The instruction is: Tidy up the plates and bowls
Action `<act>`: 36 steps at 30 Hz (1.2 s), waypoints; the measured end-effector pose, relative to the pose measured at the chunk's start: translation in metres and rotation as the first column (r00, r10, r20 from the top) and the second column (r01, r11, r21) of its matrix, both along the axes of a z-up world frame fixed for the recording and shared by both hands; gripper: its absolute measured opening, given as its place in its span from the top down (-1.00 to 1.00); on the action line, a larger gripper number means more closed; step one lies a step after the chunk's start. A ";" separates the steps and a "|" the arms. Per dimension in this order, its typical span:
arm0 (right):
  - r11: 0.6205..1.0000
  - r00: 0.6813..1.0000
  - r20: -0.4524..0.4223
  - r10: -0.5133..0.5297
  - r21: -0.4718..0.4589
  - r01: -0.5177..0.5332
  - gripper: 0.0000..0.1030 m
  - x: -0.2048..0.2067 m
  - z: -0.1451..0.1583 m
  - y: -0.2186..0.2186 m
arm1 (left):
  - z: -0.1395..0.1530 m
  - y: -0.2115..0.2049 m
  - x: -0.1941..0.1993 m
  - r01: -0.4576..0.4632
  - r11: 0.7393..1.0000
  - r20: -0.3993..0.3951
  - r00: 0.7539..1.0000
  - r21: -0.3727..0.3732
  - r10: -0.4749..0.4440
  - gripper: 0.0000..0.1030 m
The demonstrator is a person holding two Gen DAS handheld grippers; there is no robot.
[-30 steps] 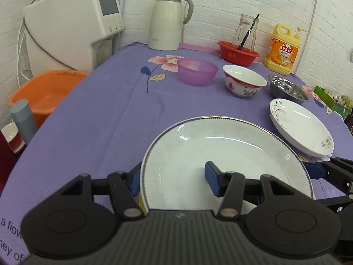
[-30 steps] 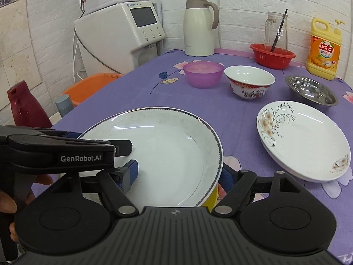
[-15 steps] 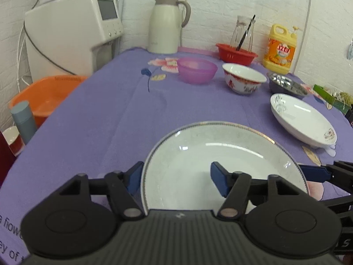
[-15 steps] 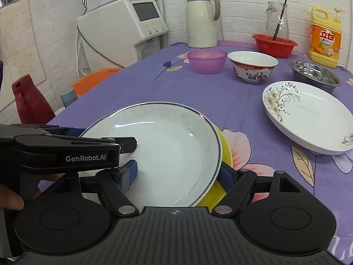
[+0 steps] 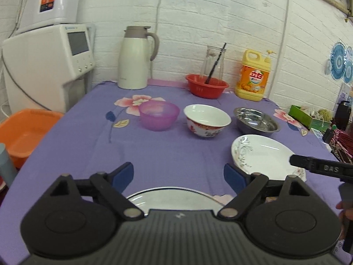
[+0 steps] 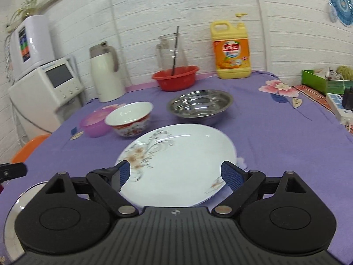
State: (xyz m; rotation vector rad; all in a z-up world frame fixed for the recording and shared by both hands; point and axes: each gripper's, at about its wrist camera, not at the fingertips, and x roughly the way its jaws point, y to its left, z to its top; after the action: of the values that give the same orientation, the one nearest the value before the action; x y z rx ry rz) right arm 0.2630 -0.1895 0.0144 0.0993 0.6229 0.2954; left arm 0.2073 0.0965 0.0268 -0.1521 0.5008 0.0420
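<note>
My left gripper (image 5: 178, 174) is open and empty, raised above the large dark-rimmed white plate (image 5: 172, 199) that lies below it near the table's front edge; that plate also shows in the right wrist view (image 6: 15, 205). My right gripper (image 6: 177, 175) is open, its blue pads (image 6: 123, 174) on either side of the near part of the floral white plate (image 6: 178, 163), seen too in the left wrist view (image 5: 264, 156). Behind stand a purple bowl (image 5: 158, 114), a red-patterned white bowl (image 5: 207, 119) and a steel bowl (image 5: 256, 120).
At the back of the purple tablecloth (image 5: 88, 145) stand a thermos jug (image 5: 134, 57), a red basin (image 5: 207, 86) with a glass jar, and a yellow detergent bottle (image 5: 253, 75). A white appliance (image 5: 46, 66) and an orange tub (image 5: 24, 132) are at the left. Green box (image 6: 322, 81) at right.
Both grippers let go of the large plate and opened wide. The left one rose and drew back; the right one swung right to the floral plate.
</note>
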 end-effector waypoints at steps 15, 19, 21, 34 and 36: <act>1.000 0.994 -0.104 0.018 -0.011 -0.019 -1.00 0.064 -0.047 -0.020 | -0.041 -0.072 0.163 0.194 0.979 -0.223 0.954 -0.061 -0.203 -0.74; 0.999 0.994 -0.105 0.038 0.002 -0.038 -1.00 0.067 -0.047 -0.020 | -0.053 -0.082 0.176 0.208 0.978 -0.252 0.945 -0.019 -0.206 -0.74; 0.999 0.994 -0.105 0.040 -0.013 -0.042 -1.00 0.066 -0.047 -0.018 | -0.057 -0.086 0.179 0.216 0.976 -0.260 0.941 -0.020 -0.214 -0.74; 0.995 0.992 -0.110 0.055 -0.075 -0.063 -1.00 0.063 -0.048 -0.011 | -0.060 -0.102 0.188 0.195 0.980 -0.312 0.934 0.033 -0.175 -0.75; 0.995 0.992 -0.110 0.054 -0.077 -0.063 -1.00 0.063 -0.048 -0.011 | -0.060 -0.104 0.188 0.197 0.980 -0.314 0.933 0.035 -0.176 -0.76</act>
State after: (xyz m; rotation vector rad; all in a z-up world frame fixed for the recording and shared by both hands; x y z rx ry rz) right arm 0.3260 -0.2005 -0.0332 0.0197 0.7448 0.3226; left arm 0.3958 -0.0071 -0.0332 -0.0312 0.8259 -0.1052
